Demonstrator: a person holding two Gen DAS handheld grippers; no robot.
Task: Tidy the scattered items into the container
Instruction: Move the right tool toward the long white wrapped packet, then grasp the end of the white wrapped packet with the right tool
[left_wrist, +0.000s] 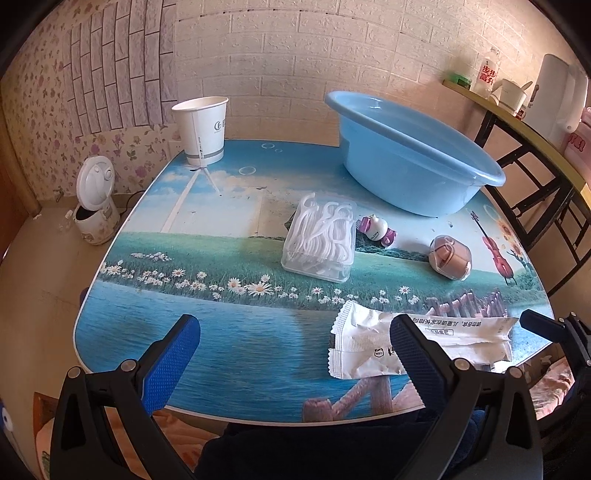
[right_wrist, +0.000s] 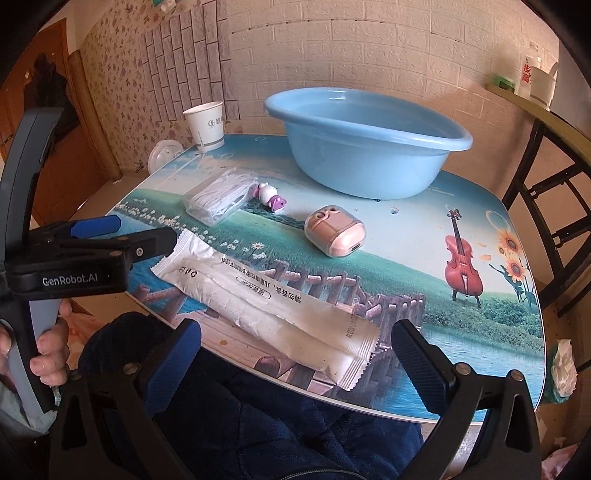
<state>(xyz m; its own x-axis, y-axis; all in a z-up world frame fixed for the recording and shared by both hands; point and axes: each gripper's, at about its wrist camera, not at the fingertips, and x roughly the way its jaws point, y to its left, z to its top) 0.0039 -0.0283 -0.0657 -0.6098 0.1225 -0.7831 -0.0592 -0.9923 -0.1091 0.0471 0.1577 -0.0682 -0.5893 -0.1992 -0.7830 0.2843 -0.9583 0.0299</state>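
Both grippers, left (left_wrist: 295, 339) and right (right_wrist: 295, 343), hung wide open and empty at the near bench (left_wrist: 221, 350) edge. Packet (right_wrist: 273, 306) overhung that edge; basin (right_wrist: 365, 147) stood at back. A clumsy pinch could push the packet off.

Basin (left_wrist: 413, 166) mouth open — floss box (left_wrist: 319, 240) fronts it.

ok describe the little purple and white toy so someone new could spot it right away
Start at the big blue basin at the back of the table. In front of it, the small purple and white toy lies between the clear box of floss picks and the pink case; it alone is purple.
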